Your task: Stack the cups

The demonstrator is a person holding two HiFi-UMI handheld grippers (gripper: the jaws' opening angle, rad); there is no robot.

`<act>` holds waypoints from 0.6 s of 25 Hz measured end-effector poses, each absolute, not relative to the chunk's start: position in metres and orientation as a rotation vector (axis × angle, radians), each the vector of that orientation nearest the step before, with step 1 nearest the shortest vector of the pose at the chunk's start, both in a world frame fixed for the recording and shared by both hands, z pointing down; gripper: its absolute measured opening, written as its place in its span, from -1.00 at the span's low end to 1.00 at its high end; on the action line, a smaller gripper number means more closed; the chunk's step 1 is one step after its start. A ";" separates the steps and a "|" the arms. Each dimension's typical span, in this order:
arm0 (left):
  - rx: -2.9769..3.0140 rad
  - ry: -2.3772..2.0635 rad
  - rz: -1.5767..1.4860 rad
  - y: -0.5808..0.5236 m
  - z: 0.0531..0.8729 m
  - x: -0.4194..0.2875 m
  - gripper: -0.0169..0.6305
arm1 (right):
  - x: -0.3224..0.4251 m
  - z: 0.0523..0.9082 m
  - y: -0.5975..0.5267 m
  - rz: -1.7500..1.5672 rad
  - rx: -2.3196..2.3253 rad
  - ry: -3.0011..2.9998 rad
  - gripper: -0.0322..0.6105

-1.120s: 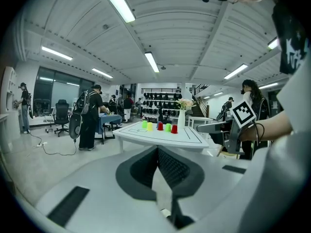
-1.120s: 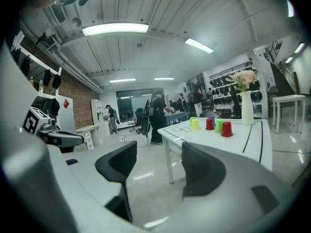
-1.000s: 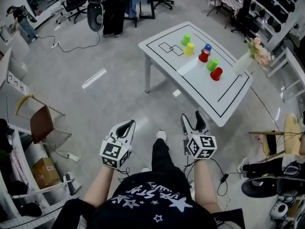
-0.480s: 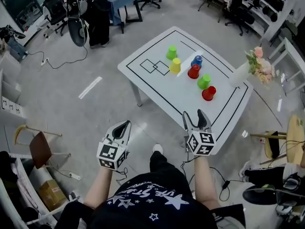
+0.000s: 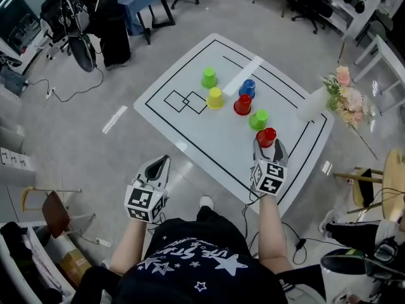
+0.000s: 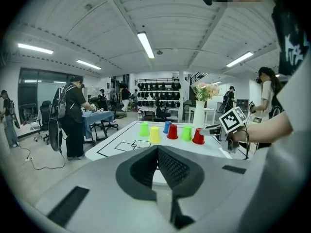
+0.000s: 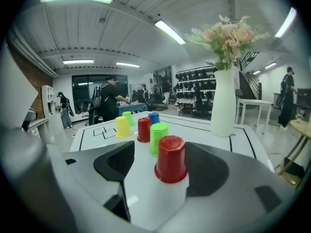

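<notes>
Head view: six cups (image 5: 215, 97) stand upside down, nothing in them, on the white table (image 5: 202, 135). The vase (image 5: 311, 104) holds flowers (image 5: 345, 97). The left gripper (image 5: 163, 163) hangs off the table edge.
Left gripper view: jaws together, empty.
Right gripper view: the right gripper (image 7: 158, 166) tilts slightly down. Its jaws have just been opening and flank the nearest red cup (image 7: 170, 158), pads clear of it.

The person has stepped right up to the table (image 5: 202, 138), which a second ago lay well ahead. The right gripper (image 5: 267, 145) has swung in over the near edge and now has the nearest red cup (image 7: 170, 159) standing between its jaws. They have just been opening wider, and the pads look clear of the cup's sides, though that's a close call. The left gripper (image 5: 158, 165) has come forward too, stopping just short of the table's edge.
</notes>
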State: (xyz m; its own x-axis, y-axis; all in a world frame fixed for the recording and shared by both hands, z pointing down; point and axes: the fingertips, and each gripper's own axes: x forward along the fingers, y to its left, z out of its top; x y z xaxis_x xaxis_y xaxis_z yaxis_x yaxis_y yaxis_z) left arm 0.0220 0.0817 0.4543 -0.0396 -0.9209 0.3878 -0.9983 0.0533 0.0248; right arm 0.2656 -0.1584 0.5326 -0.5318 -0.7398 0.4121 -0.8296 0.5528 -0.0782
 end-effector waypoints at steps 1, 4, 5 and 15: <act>1.938 -2.036 0.370 0.076 0.454 0.021 -0.91 | 0.266 0.538 -0.166 0.381 1.294 -2.444 0.06; 1.935 -2.027 0.388 0.065 0.453 0.017 -0.91 | 0.266 0.554 -0.185 0.372 1.284 -2.404 0.08; 1.935 -2.024 0.398 0.063 0.454 0.016 -0.91 | 0.265 0.558 -0.189 0.371 1.278 -2.395 0.08; 2.029 -1.886 0.419 0.025 0.473 -0.011 -0.91 | 0.258 0.569 -0.191 0.377 1.310 -2.342 -0.13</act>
